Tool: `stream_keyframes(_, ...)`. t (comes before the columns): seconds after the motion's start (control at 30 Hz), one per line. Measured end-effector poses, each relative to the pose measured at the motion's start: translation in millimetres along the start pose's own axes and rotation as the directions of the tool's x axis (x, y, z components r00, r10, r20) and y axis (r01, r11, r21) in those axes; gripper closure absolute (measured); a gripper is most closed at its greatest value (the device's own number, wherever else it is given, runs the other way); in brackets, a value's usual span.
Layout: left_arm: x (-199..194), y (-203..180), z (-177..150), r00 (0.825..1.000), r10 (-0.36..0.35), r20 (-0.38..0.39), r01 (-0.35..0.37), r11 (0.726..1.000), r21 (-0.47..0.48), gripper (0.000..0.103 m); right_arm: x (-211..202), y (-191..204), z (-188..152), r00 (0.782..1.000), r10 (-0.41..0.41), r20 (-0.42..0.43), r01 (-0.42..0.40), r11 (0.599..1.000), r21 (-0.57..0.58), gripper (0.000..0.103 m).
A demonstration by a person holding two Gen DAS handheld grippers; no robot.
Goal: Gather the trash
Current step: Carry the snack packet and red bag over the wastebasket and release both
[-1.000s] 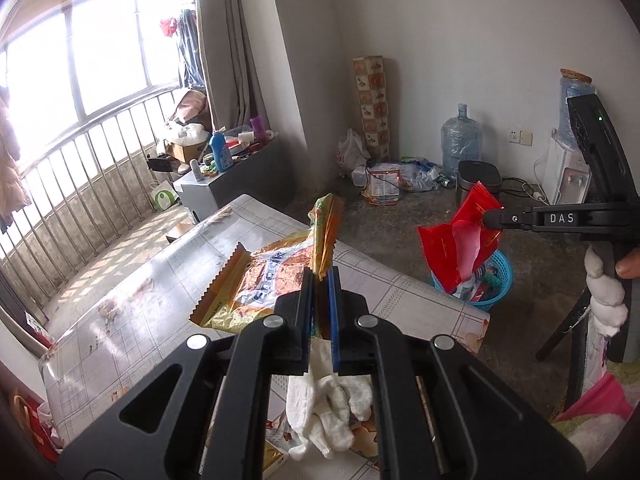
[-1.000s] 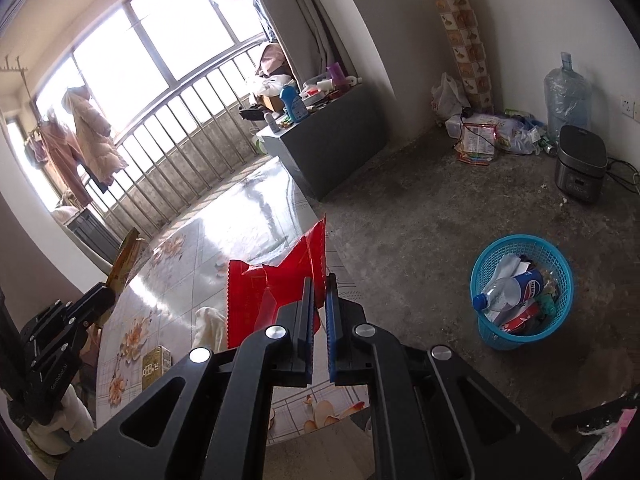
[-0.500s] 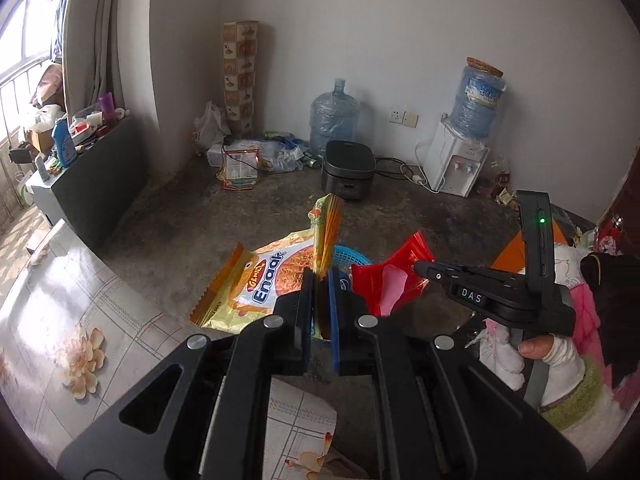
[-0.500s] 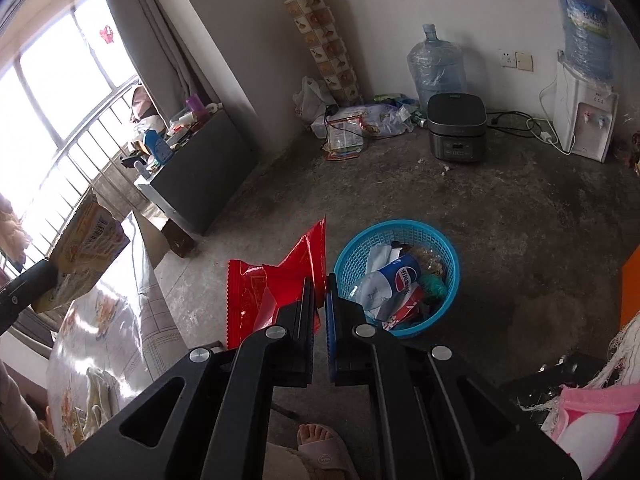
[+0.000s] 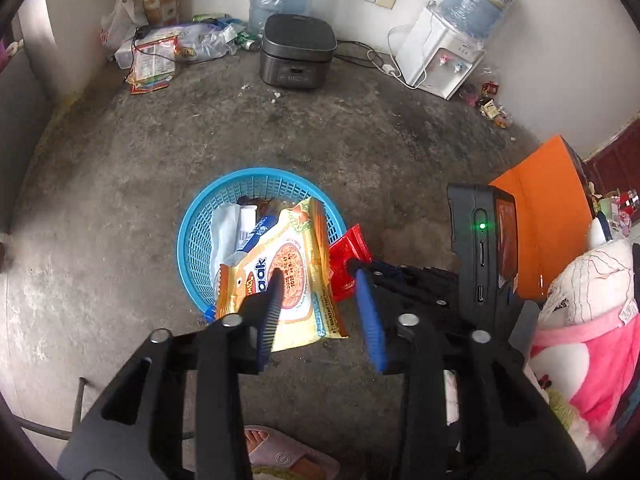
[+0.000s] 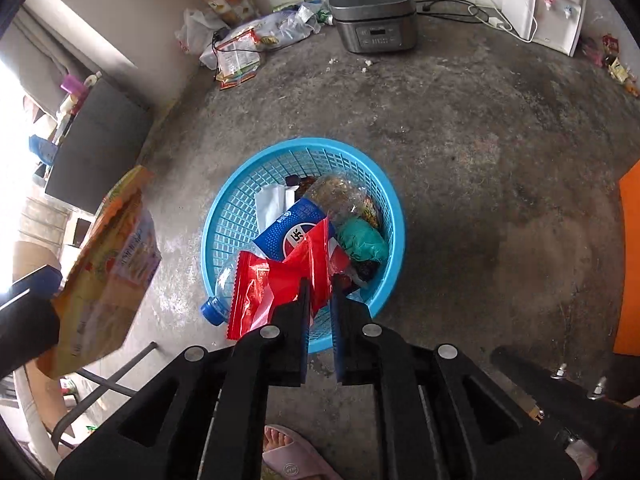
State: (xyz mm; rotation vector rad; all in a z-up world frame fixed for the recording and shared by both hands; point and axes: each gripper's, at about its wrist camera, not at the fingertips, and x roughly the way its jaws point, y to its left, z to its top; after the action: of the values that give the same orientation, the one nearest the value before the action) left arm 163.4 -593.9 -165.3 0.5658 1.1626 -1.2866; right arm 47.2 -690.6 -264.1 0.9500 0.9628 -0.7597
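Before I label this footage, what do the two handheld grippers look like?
The left gripper and right gripper match: black plastic linkage arms with silver rivets, and ribbed blue pads lining the fingers. The right one's body shows a green light and side slots. No sleeves or cables visible.

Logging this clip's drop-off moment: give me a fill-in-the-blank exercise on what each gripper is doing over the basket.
1. The left gripper has its jaws ____ around the yellow noodle packet.
2. The right gripper pinches a ____ wrapper.
3. The trash basket on the floor is ____ in colour.
4. Inside the basket lies a plastic bottle with a ____ cap.

Missing words: open; red; blue; blue
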Motion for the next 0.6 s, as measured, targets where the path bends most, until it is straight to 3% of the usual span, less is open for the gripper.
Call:
stream_keyframes(0.07, 24, 11, 8, 1.0, 0.015, -0.016, -0.015, 0.999, -0.029, 0.049, 23, -12, 7, 1.0, 0.0, -0.02, 0.001, 0.999, 0.055, 0.067)
stream_keyframes(0.13, 33, 18, 12, 0.999, 0.033, -0.027, -0.035, 0.998, -0.056, 0.049, 36, -22, 11, 1.0, -0.001, -0.024, 0.004, 0.996, 0.092, 0.067)
stream_keyframes(0.27, 21, 25, 17, 0.999, -0.02, 0.03, 0.023, 0.995, -0.1, 0.048, 35, -34, 9, 0.999, 0.029, 0.013, -0.031, 0.987, 0.156, 0.067)
stream_keyframes(0.47, -29, 17, 28, 0.99, -0.003, 0.139, 0.011, 0.998, -0.058, 0.048, 18, -33, 3, 0.994, 0.074, 0.078, -0.087, 0.981, 0.175, 0.067)
stream_keyframes(0.6, -92, 15, 27, 0.968, 0.02, 0.252, -0.01, 0.999, -0.04, 0.045, -9, -18, -1, 0.984, 0.107, 0.14, -0.13, 0.978, 0.166, 0.067)
